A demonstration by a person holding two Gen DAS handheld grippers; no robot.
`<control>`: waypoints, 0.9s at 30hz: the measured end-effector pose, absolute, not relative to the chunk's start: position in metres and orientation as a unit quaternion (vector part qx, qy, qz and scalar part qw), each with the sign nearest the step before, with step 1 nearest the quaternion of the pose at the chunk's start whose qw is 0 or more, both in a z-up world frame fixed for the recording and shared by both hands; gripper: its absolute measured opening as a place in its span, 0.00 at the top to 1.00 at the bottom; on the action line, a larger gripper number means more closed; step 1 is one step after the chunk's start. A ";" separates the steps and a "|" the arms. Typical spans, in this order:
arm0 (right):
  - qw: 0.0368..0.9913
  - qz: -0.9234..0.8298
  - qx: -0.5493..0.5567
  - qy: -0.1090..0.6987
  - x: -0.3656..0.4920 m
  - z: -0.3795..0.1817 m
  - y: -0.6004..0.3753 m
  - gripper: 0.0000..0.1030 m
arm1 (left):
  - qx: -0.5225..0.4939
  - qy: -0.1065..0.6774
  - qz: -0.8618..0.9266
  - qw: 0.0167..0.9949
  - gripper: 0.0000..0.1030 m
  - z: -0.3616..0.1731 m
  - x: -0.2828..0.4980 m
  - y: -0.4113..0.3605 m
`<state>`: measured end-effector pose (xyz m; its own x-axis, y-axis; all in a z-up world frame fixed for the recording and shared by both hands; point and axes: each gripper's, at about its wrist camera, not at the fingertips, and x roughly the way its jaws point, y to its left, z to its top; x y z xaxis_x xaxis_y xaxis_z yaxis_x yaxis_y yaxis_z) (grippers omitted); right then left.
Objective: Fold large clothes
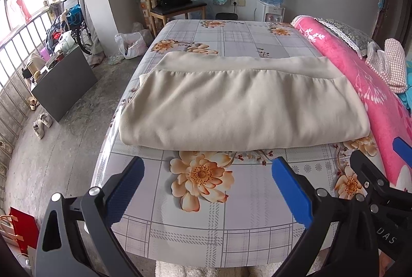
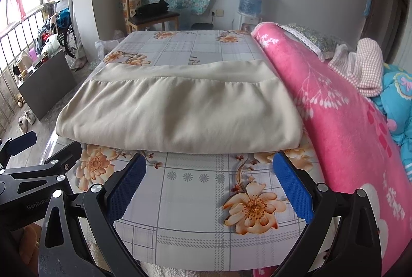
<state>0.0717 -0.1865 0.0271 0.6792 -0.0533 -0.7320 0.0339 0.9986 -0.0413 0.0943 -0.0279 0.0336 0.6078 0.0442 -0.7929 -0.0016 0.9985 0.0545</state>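
The cream garment [image 1: 242, 107] lies across the middle of the bed [image 1: 231, 220], already doubled into a broad, thick rectangle with a band of a lower layer showing along its far edge, its right end touching the rolled pink blanket [image 1: 360, 86]. By that look the folding is well along, though the bundle is wide and probably wants another fold across its length before it counts as finished. Both the left gripper [image 1: 206, 189] and the right gripper [image 2: 208, 187] hover over the flowered sheet just short of the near fold, fingers spread wide and holding nothing.
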 end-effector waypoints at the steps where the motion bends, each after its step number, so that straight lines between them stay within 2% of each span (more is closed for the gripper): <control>1: 0.916 -0.023 -0.011 0.401 0.072 0.027 -0.187 0.08 | 0.024 0.444 0.011 0.896 0.05 0.033 0.094 -0.028; 27: 0.908 -0.026 0.001 0.417 0.070 0.026 -0.193 0.08 | 0.010 0.460 -0.006 0.888 0.05 0.025 0.096 -0.025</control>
<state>0.0704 -0.1928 0.0256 0.6506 -0.0463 -0.7580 0.0479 0.9987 -0.0199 0.0959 -0.0249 0.0251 0.5776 -0.0012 -0.8163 0.0188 0.9998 0.0119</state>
